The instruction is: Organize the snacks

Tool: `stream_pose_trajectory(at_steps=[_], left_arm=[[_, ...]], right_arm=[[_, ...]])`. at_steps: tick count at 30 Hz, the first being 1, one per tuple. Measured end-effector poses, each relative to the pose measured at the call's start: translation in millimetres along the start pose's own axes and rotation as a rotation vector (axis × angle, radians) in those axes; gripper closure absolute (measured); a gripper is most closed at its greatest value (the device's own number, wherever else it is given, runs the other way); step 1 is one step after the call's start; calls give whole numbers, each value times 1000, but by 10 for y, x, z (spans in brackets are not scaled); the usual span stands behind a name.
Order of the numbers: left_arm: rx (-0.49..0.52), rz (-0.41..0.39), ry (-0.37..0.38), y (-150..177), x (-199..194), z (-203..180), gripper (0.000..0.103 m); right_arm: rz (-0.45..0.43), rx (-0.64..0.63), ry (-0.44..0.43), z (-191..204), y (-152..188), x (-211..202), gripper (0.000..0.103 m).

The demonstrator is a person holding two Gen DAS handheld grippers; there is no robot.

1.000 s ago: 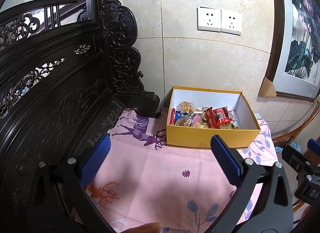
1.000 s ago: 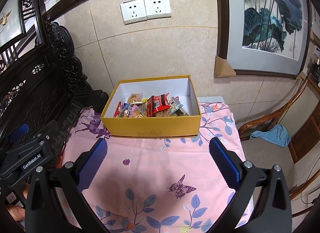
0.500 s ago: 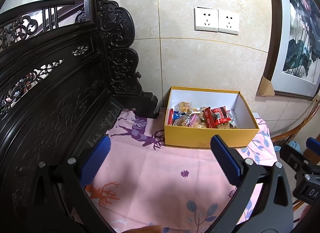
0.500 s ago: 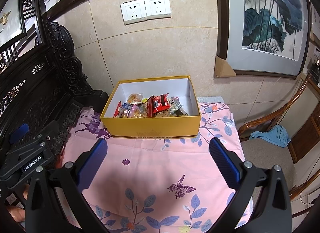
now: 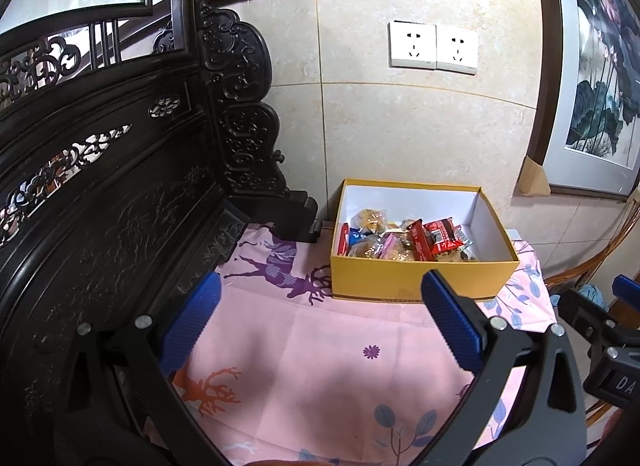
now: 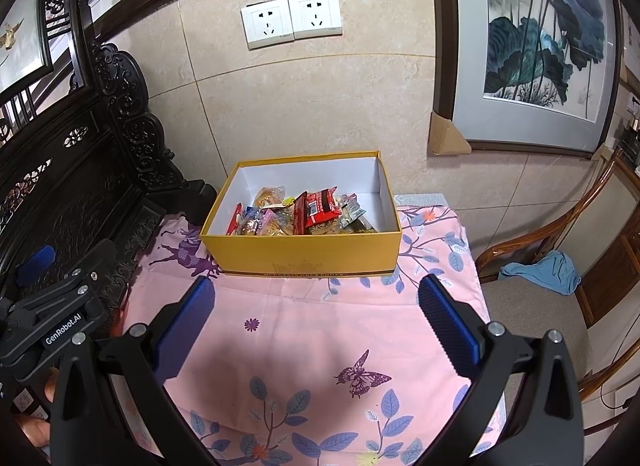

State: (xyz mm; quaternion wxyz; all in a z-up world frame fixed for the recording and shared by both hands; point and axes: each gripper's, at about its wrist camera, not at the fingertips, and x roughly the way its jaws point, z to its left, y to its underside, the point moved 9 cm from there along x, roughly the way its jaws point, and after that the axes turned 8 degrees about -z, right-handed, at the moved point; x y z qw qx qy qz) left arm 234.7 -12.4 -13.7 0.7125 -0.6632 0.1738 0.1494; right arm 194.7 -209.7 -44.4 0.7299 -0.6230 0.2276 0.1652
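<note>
Carved dark wooden furniture point(image 5: 120, 205) stands at my left, beside the pink printed cloth point(image 6: 304, 330) covering the surface. My left hand-held gripper point(image 5: 316, 306) hovers level over it, fingers wide, empty. Further along, the yellow cardboard box point(image 6: 304, 254) holds the crinkly wrapped snacks point(image 6: 304, 213), piled together. I judge them light, soft and slippery; pinch a wrapper's edge. My right hand-held gripper point(image 6: 316, 302) hovers likewise, spread wide, pointing boxward.

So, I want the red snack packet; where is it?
The red snack packet lies mid-pile in the yellow box at the table's wall end, ahead of both open grippers.
</note>
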Motion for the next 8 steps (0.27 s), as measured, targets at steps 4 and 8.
stream_pose_trajectory(at_steps=[4, 8], left_arm=[[-11, 21, 3, 11, 23, 5, 2], [-15, 23, 1, 10, 26, 20, 2]], right_arm=[[-2, -1, 0, 2, -9, -3, 1], [-2, -1, 2, 3, -9, -3, 1]])
